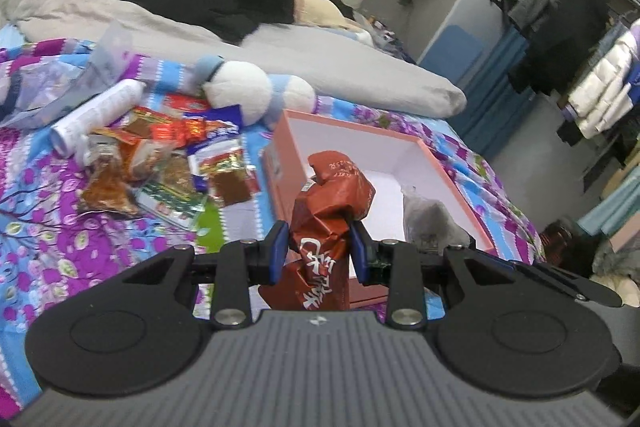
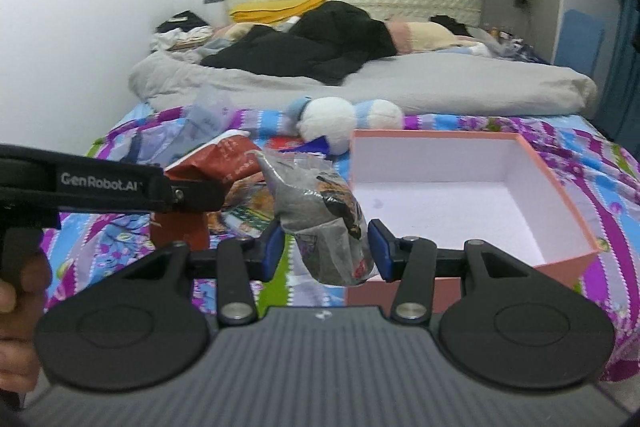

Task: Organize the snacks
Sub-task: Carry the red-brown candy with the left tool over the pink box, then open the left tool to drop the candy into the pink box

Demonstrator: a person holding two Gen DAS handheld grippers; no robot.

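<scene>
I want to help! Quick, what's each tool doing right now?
Left tool: closed on a red-brown snack packet.
Right tool: closed on a grey snack packet.

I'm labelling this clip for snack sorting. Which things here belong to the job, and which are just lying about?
Job:
- red-brown snack packet, in the left gripper
- grey snack packet, in the right gripper
- pink box
- snack pile

Lying about:
- plush toy
- white tube
- black clothing

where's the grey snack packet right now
The grey snack packet is clamped in the right hand-held gripper, held in the air just left of the pink box, with the red packet beside it.
</scene>
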